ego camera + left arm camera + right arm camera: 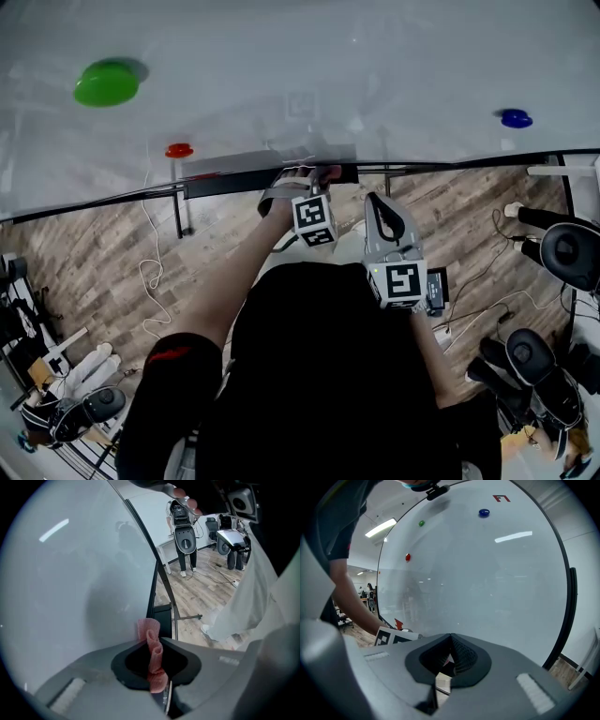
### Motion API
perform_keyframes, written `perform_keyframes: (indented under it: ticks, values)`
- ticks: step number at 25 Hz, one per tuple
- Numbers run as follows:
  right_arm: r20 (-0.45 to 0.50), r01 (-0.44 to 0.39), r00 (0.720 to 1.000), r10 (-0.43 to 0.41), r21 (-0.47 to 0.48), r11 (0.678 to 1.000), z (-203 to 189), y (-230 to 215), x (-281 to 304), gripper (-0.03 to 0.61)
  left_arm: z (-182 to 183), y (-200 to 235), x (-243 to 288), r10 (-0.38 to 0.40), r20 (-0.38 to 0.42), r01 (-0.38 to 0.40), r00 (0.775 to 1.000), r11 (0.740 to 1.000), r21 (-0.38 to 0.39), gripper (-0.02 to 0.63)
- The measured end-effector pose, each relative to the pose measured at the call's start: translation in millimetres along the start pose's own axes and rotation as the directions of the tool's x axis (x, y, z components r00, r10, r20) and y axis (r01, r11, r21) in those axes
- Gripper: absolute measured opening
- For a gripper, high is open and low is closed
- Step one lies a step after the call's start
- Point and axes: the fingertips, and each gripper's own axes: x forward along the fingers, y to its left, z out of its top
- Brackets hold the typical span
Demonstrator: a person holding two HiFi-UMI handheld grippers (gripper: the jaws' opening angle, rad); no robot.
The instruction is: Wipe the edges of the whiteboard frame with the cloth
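The whiteboard [309, 75] fills the top of the head view, and its thin black frame [469, 161] runs along the lower edge. My left gripper [305, 176] is at that lower edge, near the middle. In the left gripper view it [153, 641] is shut on a crumpled pink cloth [154, 656], whose top pokes out beside the frame [154, 583]. My right gripper [377, 204] hangs just below the edge, to the right. Its jaws [451, 637] are shut with nothing seen between them, and they face the board [487, 583].
A green magnet [107, 82], a red magnet [178, 150] and a blue magnet [515, 118] stick to the board. A dark tray [225, 183] hangs under the lower edge. A stand leg [178, 211], white cables [155, 281] and chairs [572, 253] are on the wood floor.
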Motion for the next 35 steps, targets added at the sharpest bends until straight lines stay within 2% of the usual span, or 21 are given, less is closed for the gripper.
perform_keyframes:
  ticks: [6, 13, 18, 35]
  values:
    - [0.039, 0.011, 0.999, -0.011, 0.006, 1.000, 3.4, -20.2, -4.5, 0.002, 18.1, -3.7, 4.0, -0.007, 0.007, 0.007, 1.000, 1.000, 0.009, 0.035]
    - [0.016, -0.011, 1.000, 0.011, -0.003, 1.000, 0.0, -37.0, -19.6, 0.002, 47.4, -9.1, 7.6, -0.005, 0.006, 0.005, 1.000, 1.000, -0.007, 0.035]
    - [0.004, -0.021, 1.000, 0.021, 0.001, 1.000, -3.3, -47.6, -25.0, 0.002, 59.3, -10.9, 10.4, -0.033, 0.014, 0.034, 0.999, 0.999, -0.043, 0.035]
    - [0.035, -0.026, 0.999, 0.027, -0.006, 1.000, -13.1, -87.4, -50.0, 0.002, 89.8, -10.1, 24.1, -0.008, -0.039, 0.006, 0.999, 0.999, -0.039, 0.035]
